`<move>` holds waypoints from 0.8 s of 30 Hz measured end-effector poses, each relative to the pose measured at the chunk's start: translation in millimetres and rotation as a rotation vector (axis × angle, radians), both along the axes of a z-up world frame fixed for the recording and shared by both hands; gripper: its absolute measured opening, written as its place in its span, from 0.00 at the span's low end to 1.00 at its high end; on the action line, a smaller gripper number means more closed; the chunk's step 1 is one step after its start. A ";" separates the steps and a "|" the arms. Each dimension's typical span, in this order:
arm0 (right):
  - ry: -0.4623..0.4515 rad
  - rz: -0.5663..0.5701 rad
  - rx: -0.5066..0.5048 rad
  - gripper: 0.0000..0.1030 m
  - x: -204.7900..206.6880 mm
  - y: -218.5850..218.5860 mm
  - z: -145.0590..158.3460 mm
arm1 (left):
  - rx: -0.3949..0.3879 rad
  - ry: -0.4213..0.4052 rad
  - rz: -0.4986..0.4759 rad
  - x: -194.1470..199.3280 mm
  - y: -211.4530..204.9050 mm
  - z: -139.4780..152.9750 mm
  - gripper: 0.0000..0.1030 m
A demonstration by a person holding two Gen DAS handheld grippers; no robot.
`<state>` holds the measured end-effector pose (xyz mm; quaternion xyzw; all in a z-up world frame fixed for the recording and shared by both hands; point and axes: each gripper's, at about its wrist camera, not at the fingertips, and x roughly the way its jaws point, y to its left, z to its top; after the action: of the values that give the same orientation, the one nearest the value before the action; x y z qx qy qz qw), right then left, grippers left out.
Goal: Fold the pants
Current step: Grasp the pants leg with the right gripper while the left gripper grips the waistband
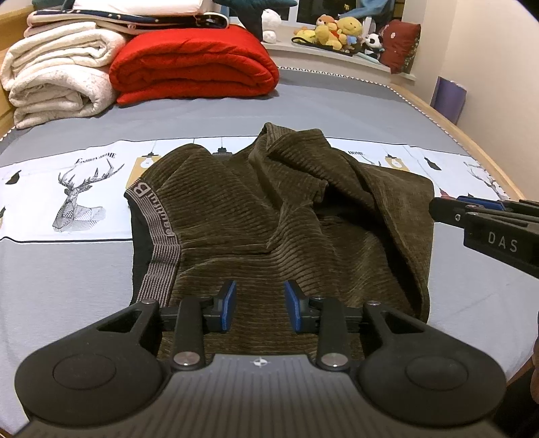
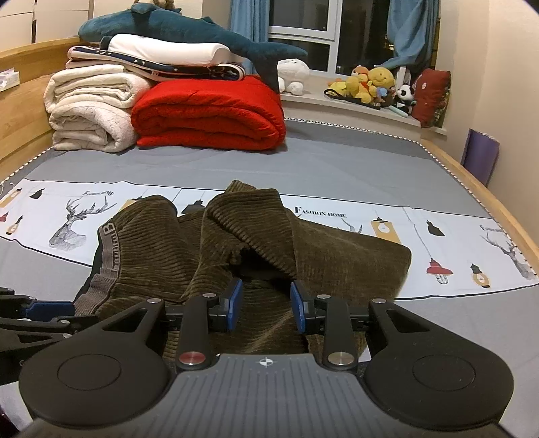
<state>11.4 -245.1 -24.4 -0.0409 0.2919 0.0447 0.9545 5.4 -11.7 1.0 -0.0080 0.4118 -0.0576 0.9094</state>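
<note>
The brown pants [image 1: 286, 215] lie bunched up on the bed [image 1: 67, 276], right under and in front of both grippers. They are soft and ribbed, with a grey waistband [image 1: 161, 236] that has letters on it.

The left gripper [image 1: 259, 306] hangs just over the near part of the pants. Its two blue pads [image 1: 228, 305] are apart, with nothing between them — only cloth below. The waistband is ahead of it and to its left. A rumpled fold of pants leg rises ahead of it and a bit to its right.

The right gripper [image 2: 266, 305] is over the pants too. Its fingers are also apart and hold nothing. Just ahead of it the cloth makes a dark little cave under a folded flap. The waistband is off to its left.

The two grippers are side by side, near each other. In the left wrist view the right one pokes in from the right edge, past the edge of the pants.

Far ahead of both grippers sit a red blanket [image 2: 209, 114] and a white blanket [image 2: 87, 107]. A blue toy shark [image 2: 188, 30] lies on top of the pile.
</note>
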 end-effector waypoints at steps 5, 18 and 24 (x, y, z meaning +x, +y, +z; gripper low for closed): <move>0.000 0.005 0.007 0.32 1.2 2.0 0.4 | -0.005 0.003 0.004 2.0 1.5 0.4 0.34; -0.015 0.004 0.004 0.18 0.4 5.3 6.4 | -0.022 -0.023 -0.030 -0.3 1.1 3.8 0.03; -0.093 -0.037 0.016 0.13 -10.0 -4.3 22.0 | -0.062 -0.030 -0.021 -11.4 5.2 12.8 0.03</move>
<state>1.4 -249.5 -2.3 -0.0298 0.2473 0.0273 0.9681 -6.0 -6.5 13.8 -0.0312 0.3962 -0.0800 0.9142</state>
